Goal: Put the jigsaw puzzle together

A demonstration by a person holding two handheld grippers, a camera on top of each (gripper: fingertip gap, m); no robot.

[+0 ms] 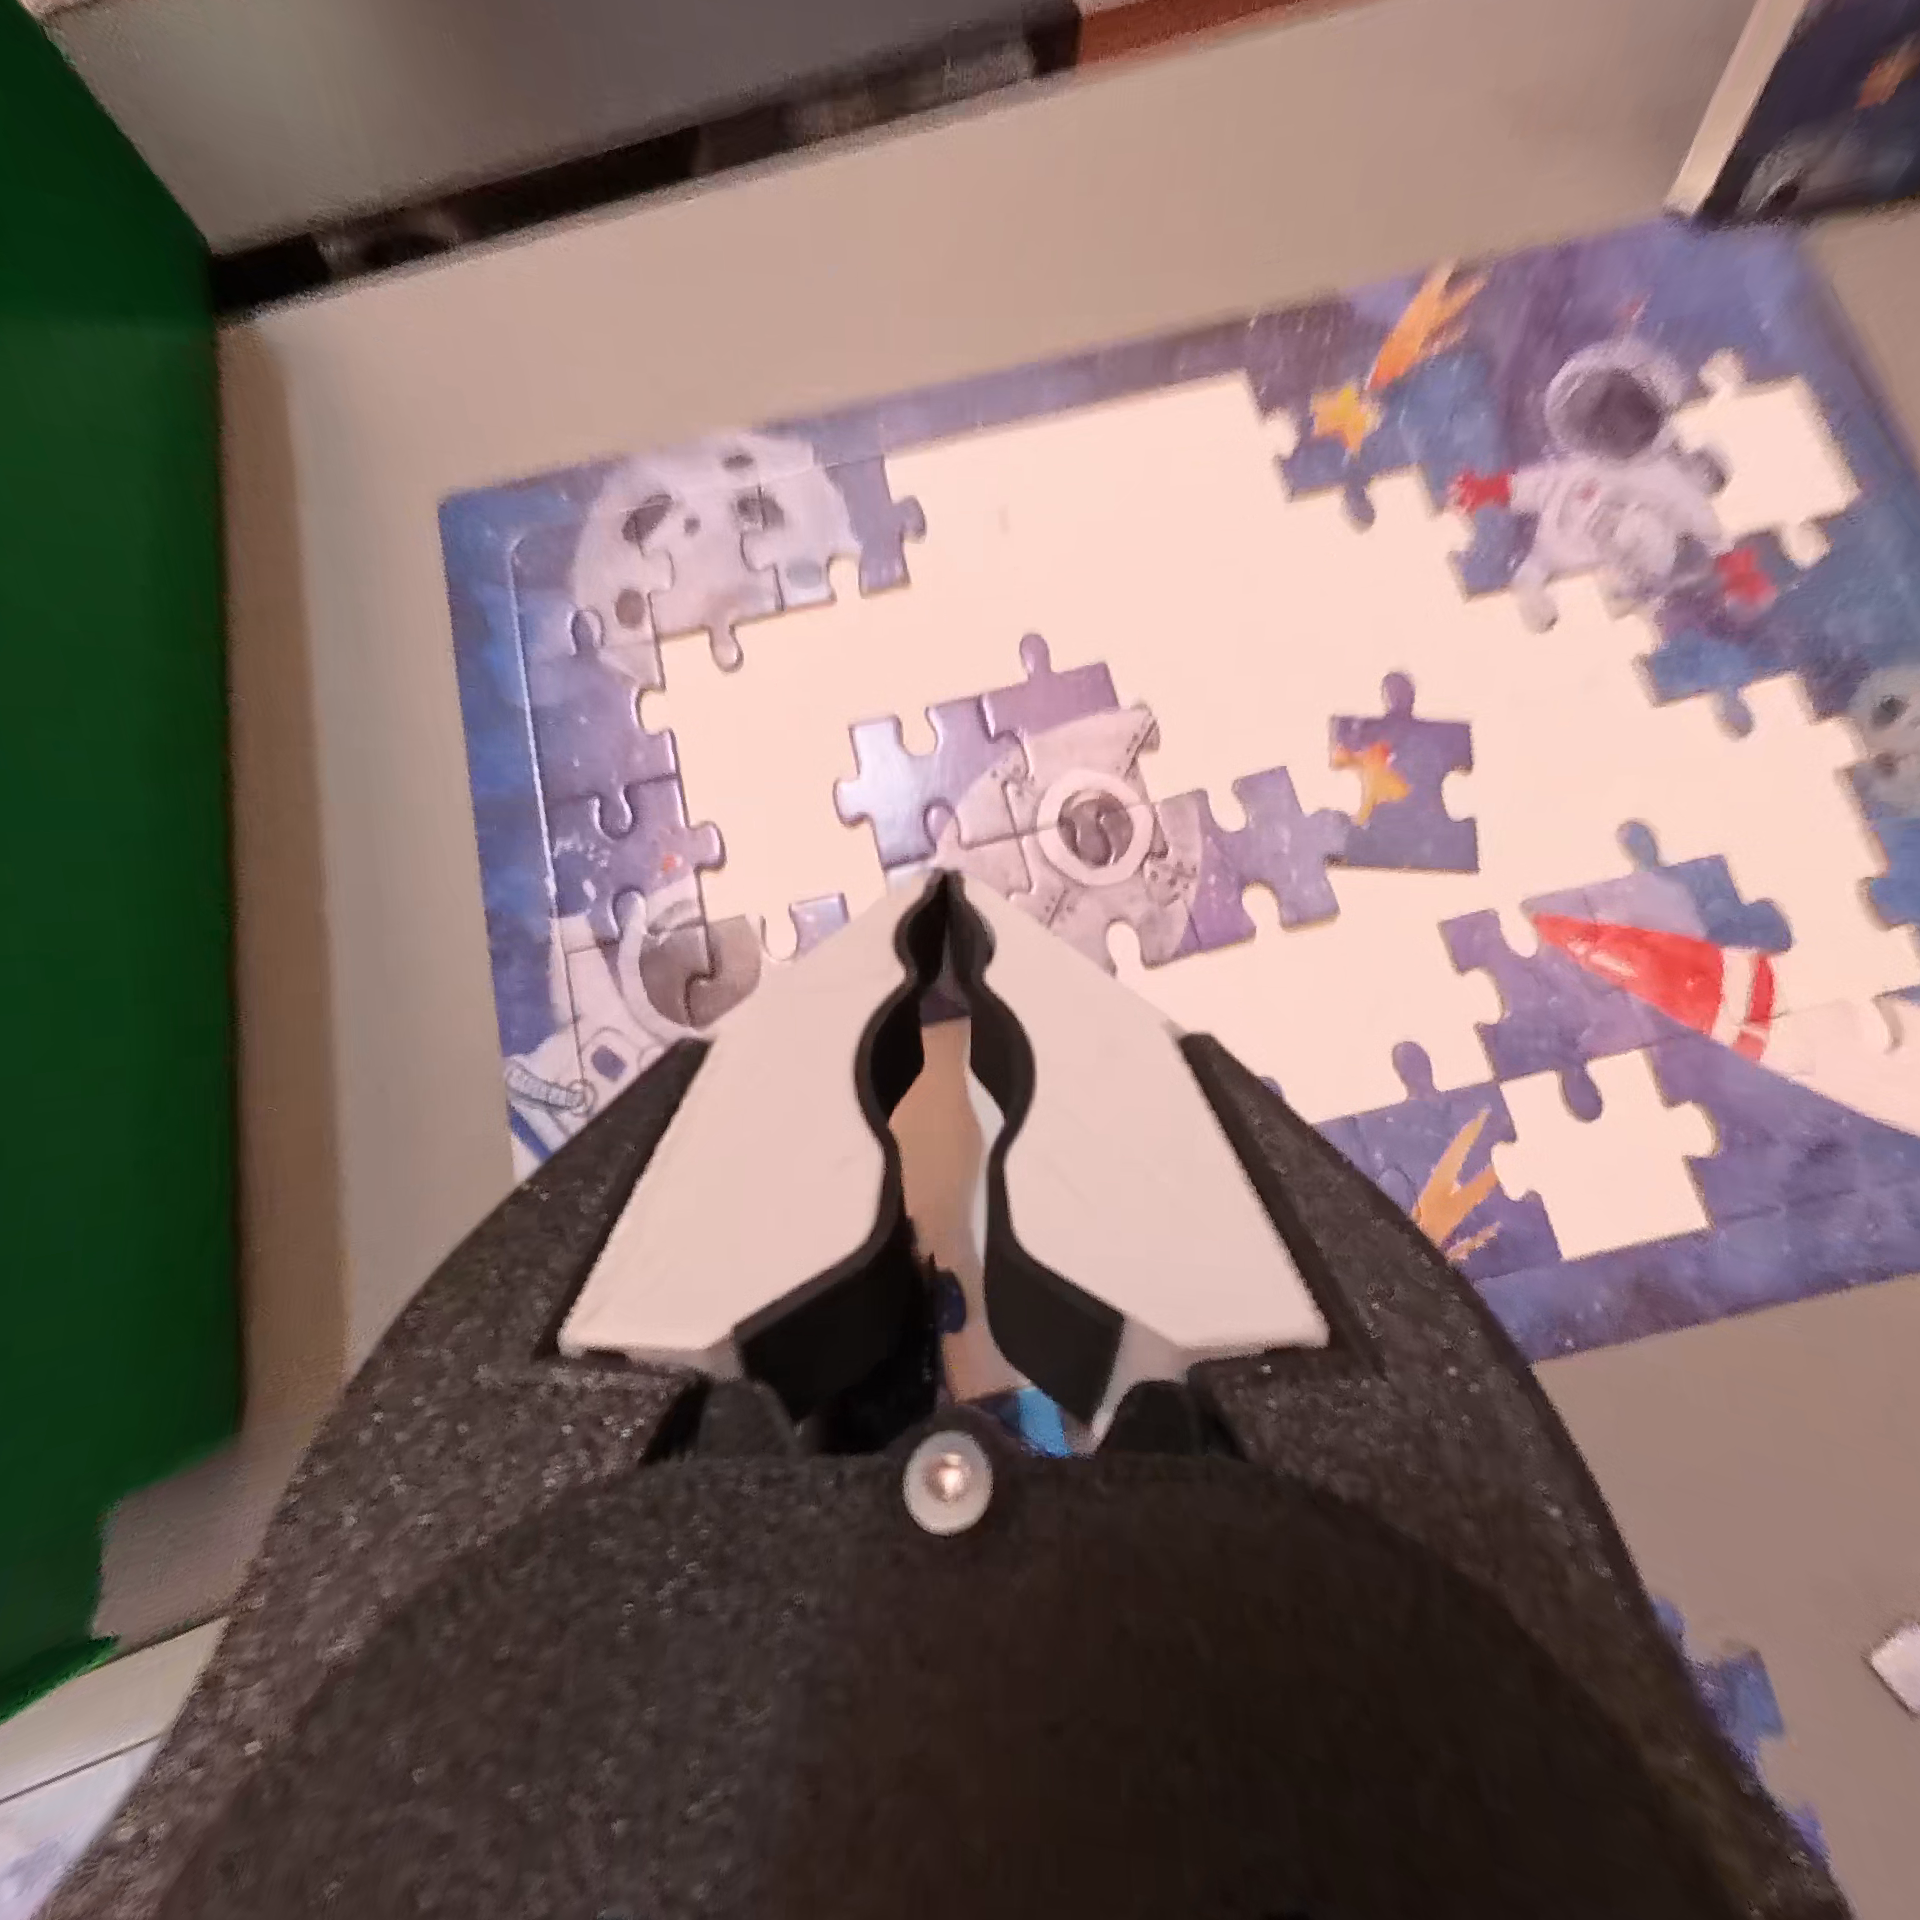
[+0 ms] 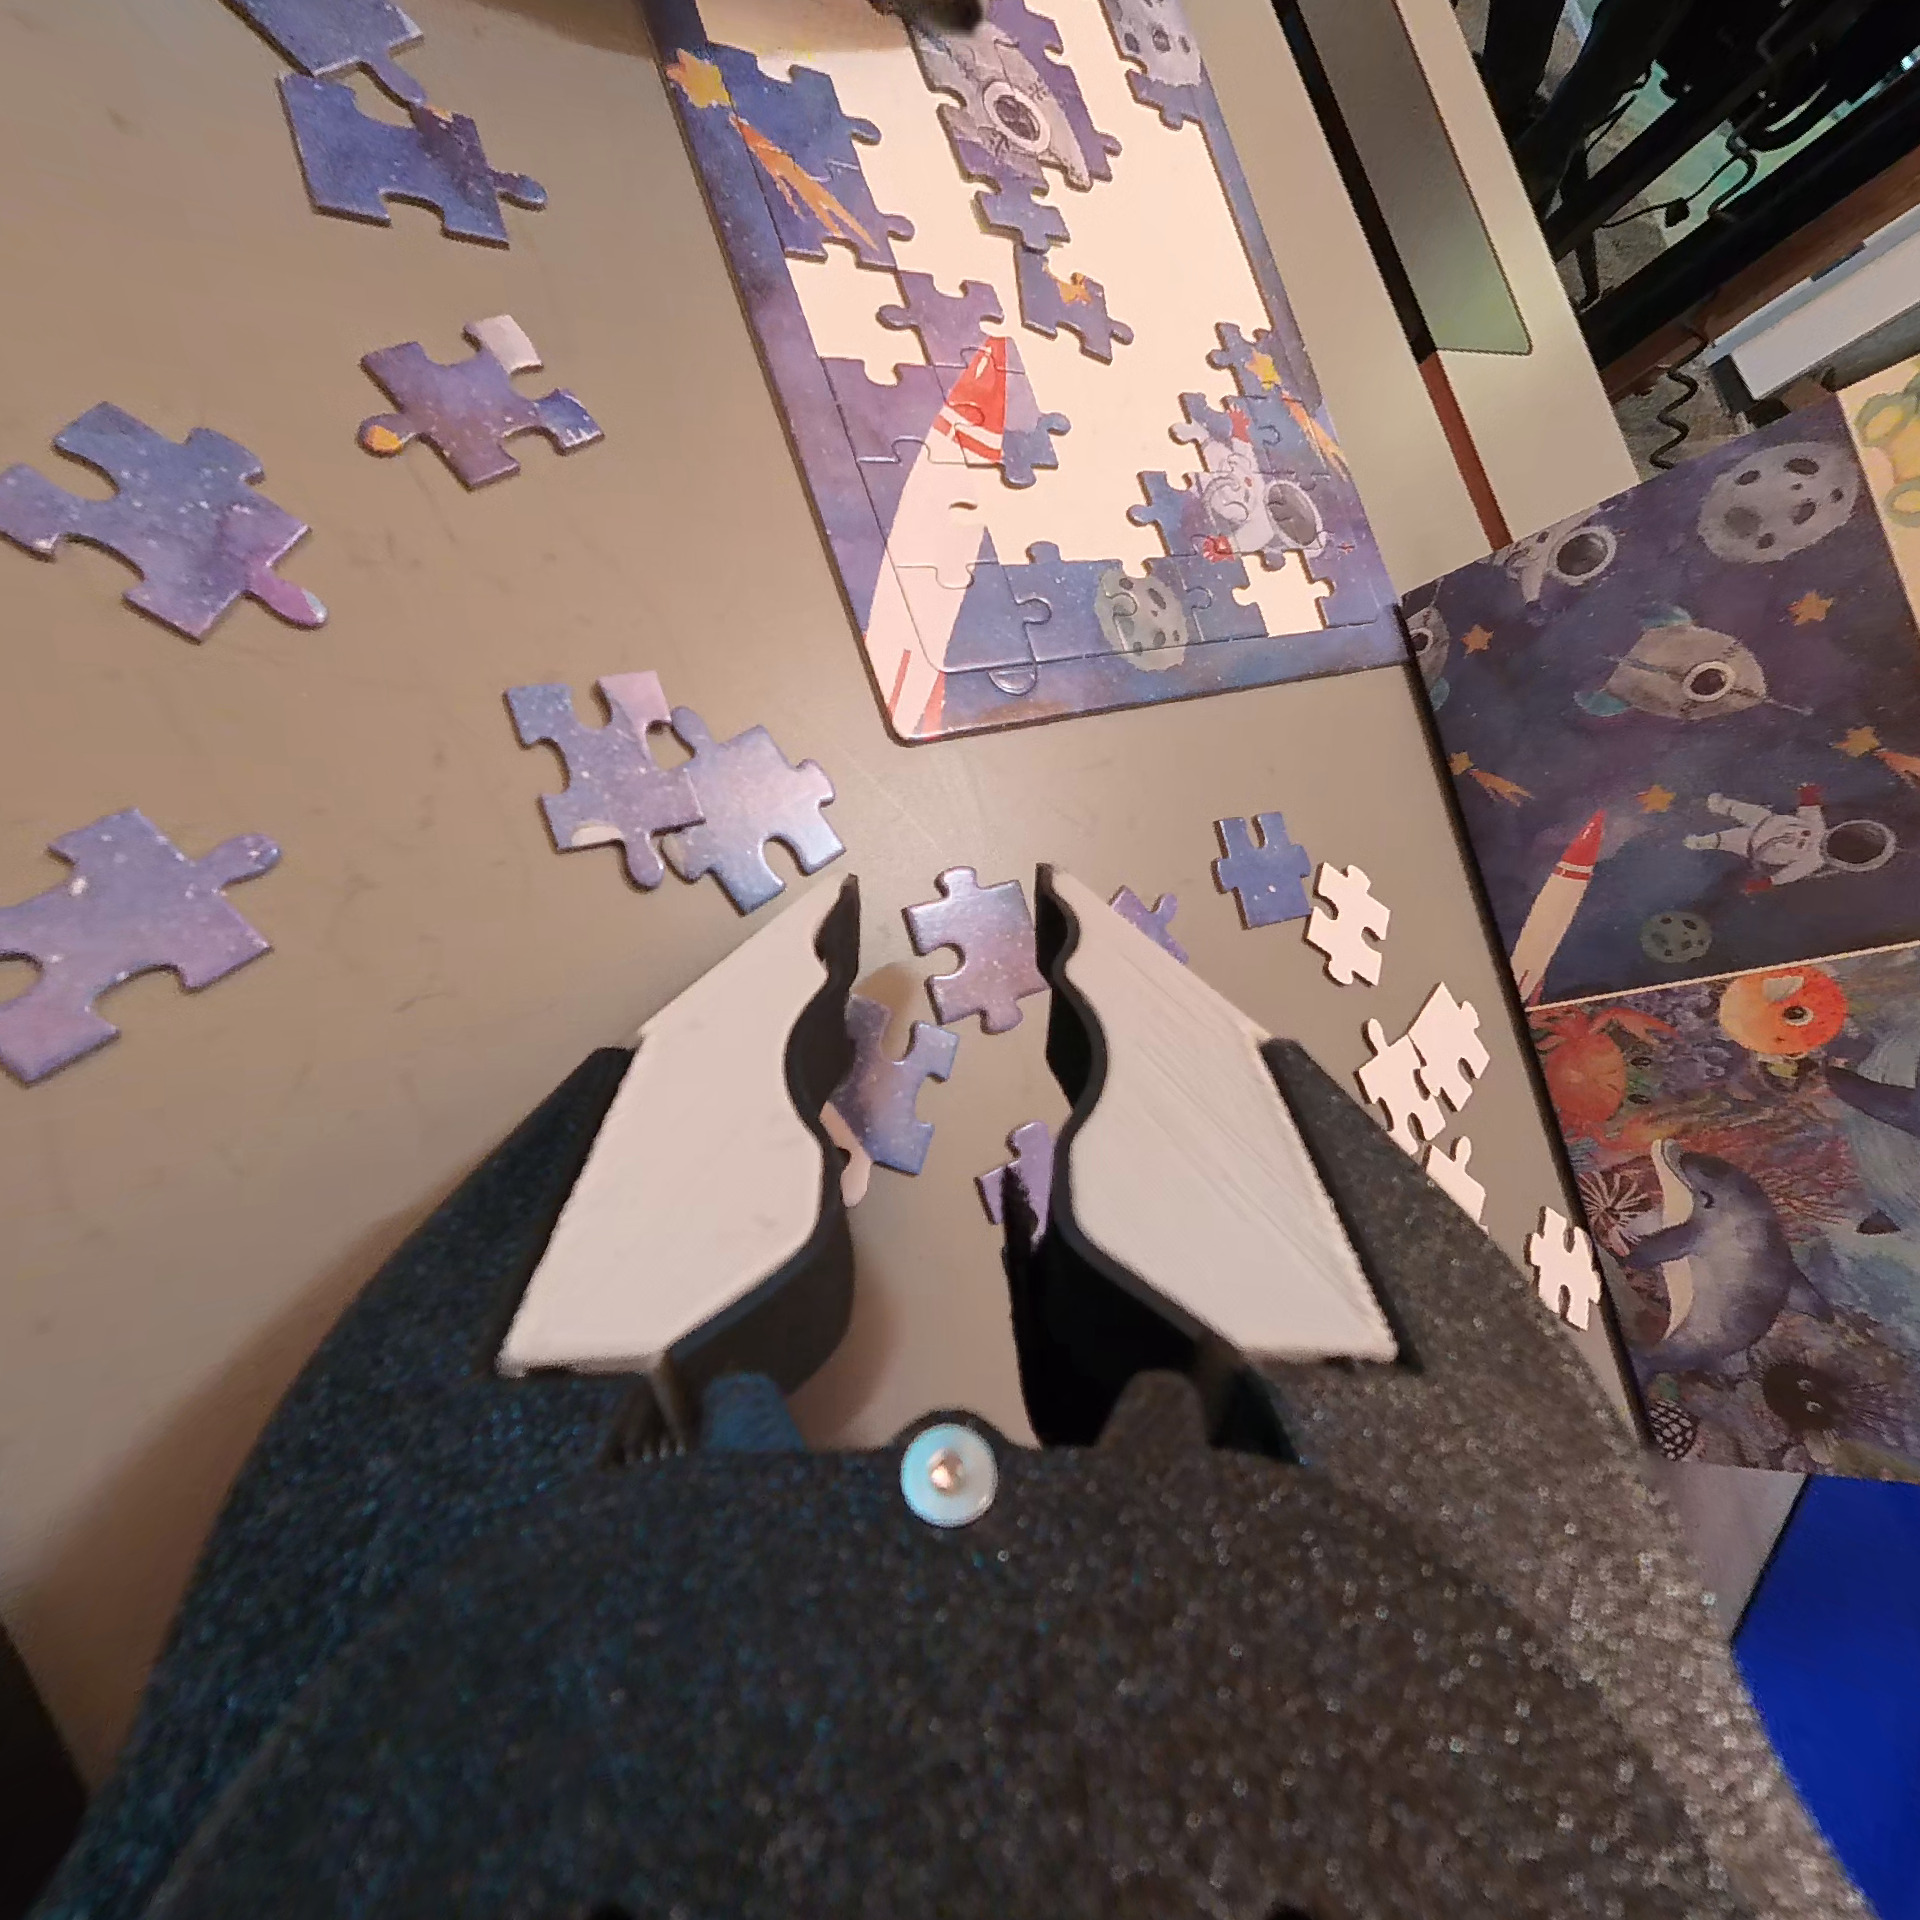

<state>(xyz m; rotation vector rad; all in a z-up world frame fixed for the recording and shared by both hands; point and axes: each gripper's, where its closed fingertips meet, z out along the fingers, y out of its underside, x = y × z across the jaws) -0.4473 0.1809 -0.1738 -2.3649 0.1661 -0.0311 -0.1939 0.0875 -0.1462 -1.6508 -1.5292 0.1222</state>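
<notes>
The space jigsaw lies in its blue-framed tray (image 1: 1091, 540), partly filled along the edges, with a rocket (image 1: 1662, 966) at the right. A loose joined cluster (image 1: 1070, 821) and a single star piece (image 1: 1403, 790) lie on the white middle. My left gripper (image 1: 945, 883) is shut, its tips over the cluster's near edge; I cannot tell if it pinches a piece. My right gripper (image 2: 945, 894) is open, low over the table beside the tray (image 2: 1174, 260), with a purple piece (image 2: 977, 961) between its fingers and untouched.
Several loose purple pieces (image 2: 156, 520) lie on the grey table left of the tray. White face-down pieces (image 2: 1423, 1070) lie at the right, by picture boards of space (image 2: 1662, 727) and sea (image 2: 1745, 1195). A green block (image 1: 94, 727) stands at the left.
</notes>
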